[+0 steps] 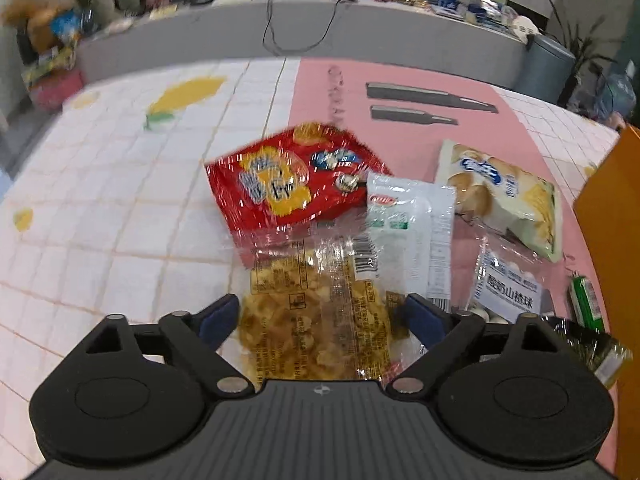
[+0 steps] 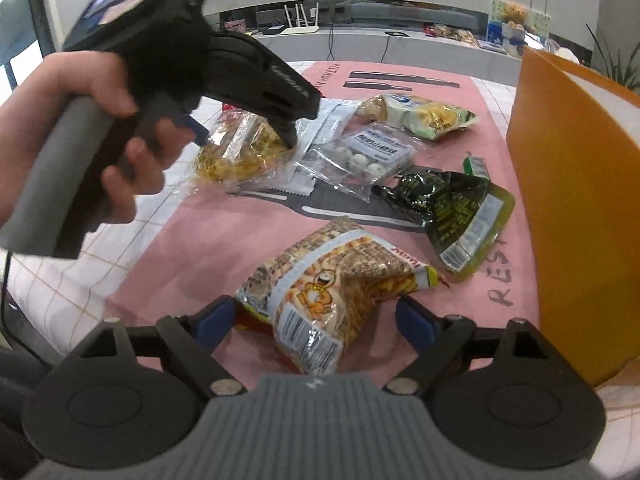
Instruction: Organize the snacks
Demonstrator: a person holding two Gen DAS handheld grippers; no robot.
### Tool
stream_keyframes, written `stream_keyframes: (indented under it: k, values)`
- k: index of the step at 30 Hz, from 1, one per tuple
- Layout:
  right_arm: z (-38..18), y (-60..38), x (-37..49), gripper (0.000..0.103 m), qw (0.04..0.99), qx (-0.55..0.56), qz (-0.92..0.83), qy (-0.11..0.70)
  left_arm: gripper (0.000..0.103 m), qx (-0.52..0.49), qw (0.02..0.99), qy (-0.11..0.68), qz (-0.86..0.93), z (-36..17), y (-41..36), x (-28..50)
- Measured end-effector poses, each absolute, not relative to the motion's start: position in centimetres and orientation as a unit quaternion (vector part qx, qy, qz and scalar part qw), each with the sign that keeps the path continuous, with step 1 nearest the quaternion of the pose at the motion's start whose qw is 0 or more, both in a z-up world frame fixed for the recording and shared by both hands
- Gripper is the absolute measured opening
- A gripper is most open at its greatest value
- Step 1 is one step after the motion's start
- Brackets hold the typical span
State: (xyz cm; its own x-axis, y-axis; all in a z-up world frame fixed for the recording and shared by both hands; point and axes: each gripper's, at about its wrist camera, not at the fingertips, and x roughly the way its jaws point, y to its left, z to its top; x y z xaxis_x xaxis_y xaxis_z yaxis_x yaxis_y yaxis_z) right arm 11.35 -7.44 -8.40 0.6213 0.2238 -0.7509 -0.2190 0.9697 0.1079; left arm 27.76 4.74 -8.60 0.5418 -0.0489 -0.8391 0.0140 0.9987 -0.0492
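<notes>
Snack packets [image 2: 372,152] lie clustered flat on pink mat [image 2: 208,240]

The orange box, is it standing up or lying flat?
Standing up. The orange box rises tall from the table beside the snacks; its top edge shows high in the right wrist view.

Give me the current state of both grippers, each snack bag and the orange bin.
Left gripper: open, fingers either side of the yellow chip bag.
Right gripper: open, straddling the cat-print snack bag.
Red bag: lying flat, sealed.
White packet: lying flat.
Clear bag of white balls: lying flat.
Dark green bag: crumpled, on its side.
Orange bin: upright; contents not visible.
</notes>
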Motion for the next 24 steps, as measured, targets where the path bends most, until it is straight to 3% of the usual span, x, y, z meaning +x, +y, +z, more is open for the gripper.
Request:
stream_keyframes:
  k: [4,8,11,15,22,24]
  values:
    - [-8.4,-7.8,11.2,0.082,0.905,0.027,0.114,0.409,0.103,-0.046,0.883,0.466,-0.022,-9.5,5.4,28.0]
    - [-8.2,-7.8,11.4,0.066,0.909,0.037,0.112,0.399,0.103,-0.062,0.885,0.461,-0.027,-9.1,5.7,27.9]
    - [-8.2,-7.7,11.3,0.063,0.912,0.033,0.112,0.392,0.087,-0.07,0.881,0.467,-0.026,-8.6,6.0,27.9]
    - [-7.7,-7.5,10.8,0.048,0.919,0.02,0.117,0.376,0.083,-0.08,0.876,0.474,-0.03,-8.4,6.5,27.8]
    - [-7.7,-7.4,11.0,0.045,0.917,0.015,0.125,0.379,0.082,-0.091,0.882,0.463,-0.013,-7.3,7.6,26.5]
    - [-7.8,-7.6,11.3,0.054,0.916,0.023,0.119,0.383,0.082,-0.097,0.885,0.456,-0.013,-6.6,8.0,25.9]
